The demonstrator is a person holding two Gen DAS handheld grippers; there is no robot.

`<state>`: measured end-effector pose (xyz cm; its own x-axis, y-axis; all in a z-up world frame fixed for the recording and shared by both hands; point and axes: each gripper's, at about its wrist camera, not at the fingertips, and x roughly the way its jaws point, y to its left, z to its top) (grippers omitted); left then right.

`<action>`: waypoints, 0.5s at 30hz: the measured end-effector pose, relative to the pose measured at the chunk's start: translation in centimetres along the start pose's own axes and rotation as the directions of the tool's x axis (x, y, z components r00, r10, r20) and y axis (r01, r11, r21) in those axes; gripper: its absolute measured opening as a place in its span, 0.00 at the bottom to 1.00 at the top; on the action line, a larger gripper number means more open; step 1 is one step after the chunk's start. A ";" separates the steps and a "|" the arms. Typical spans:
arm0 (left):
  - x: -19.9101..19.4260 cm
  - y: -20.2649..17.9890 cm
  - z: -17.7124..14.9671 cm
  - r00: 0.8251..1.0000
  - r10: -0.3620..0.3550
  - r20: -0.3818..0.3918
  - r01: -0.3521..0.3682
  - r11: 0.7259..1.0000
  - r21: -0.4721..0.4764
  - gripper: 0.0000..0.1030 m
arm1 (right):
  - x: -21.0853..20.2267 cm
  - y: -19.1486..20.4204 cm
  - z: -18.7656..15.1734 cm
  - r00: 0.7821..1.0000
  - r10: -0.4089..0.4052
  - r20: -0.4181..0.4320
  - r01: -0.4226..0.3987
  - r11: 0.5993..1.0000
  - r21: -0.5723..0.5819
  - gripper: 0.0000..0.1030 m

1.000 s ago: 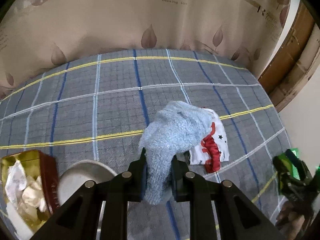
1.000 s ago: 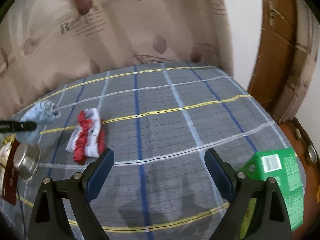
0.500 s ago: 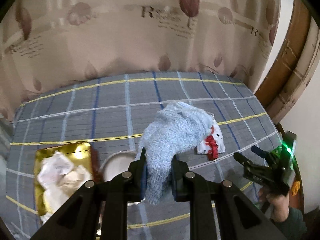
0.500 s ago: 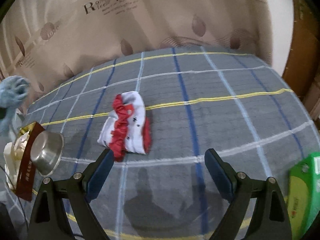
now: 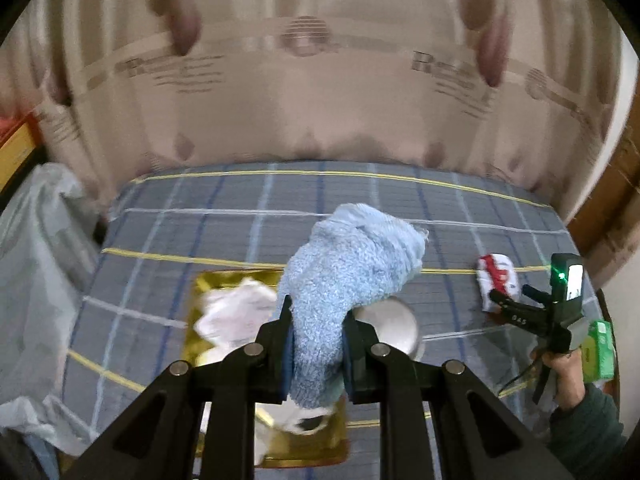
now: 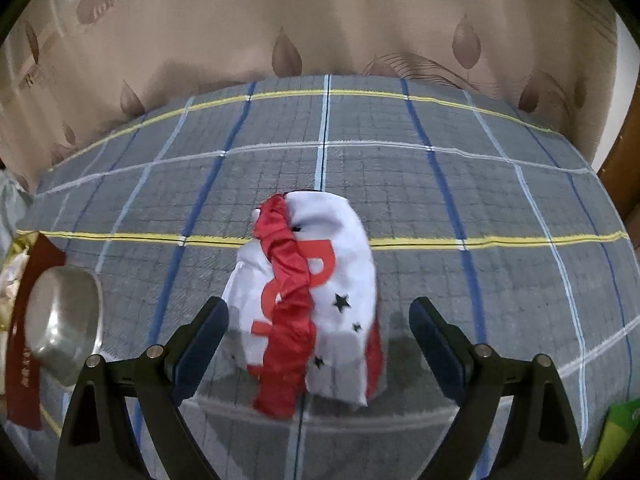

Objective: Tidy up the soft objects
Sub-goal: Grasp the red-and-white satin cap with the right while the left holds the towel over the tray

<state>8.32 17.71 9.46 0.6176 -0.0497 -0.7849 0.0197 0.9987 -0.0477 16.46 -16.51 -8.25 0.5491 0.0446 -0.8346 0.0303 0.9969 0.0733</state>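
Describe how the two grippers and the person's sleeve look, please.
Each gripper, left and right, has black angular frames with silver round bolts and two fingers lined with dark blue pads. From the left view, the right one has a black body with white digits, a green light and thin dark cables. The sleeve is dark green.

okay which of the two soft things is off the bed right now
The fluffy blue sock, clamped in the left gripper. The red and white cloth lies on the bed.

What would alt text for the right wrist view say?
An open right gripper hangs over a crumpled white and red cloth on a grey plaid bedspread. A metal bowl sits at far left.
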 end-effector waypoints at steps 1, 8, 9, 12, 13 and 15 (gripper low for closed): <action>0.0 0.9 -0.2 1.000 0.013 -0.003 -0.013 1.000 -0.014 0.18 | 0.4 0.2 0.0 1.000 -0.003 -0.006 0.003 1.000 -0.002 0.88; 0.6 5.9 -1.9 0.995 0.094 -0.038 -0.097 0.992 -0.087 0.18 | 2.0 0.8 -0.1 0.999 -0.027 -0.021 0.026 1.000 -0.006 0.85; 0.7 6.3 -2.1 0.995 0.091 -0.045 -0.095 0.991 -0.094 0.18 | 2.0 0.9 -0.2 0.999 -0.032 -0.017 0.031 0.999 -0.012 0.80; 1.3 7.5 -3.2 0.993 0.104 -0.064 -0.111 0.986 -0.121 0.18 | 1.8 1.4 -0.4 1.000 -0.024 -0.003 0.024 0.999 -0.027 0.64; 1.5 7.8 -3.5 0.992 0.105 -0.071 -0.114 0.985 -0.126 0.18 | 1.7 1.5 -0.4 1.000 -0.021 -0.001 0.021 0.999 -0.032 0.62; 1.8 8.4 -4.1 0.992 0.102 -0.081 -0.112 0.983 -0.144 0.18 | 1.6 1.8 -0.5 1.000 -0.007 0.001 0.007 0.999 -0.036 0.47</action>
<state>6.41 25.91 5.14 0.5506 0.0510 -0.8332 -0.1631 0.9855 -0.0475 16.98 -14.57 -9.69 0.5498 0.0375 -0.8345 0.0040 0.9989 0.0476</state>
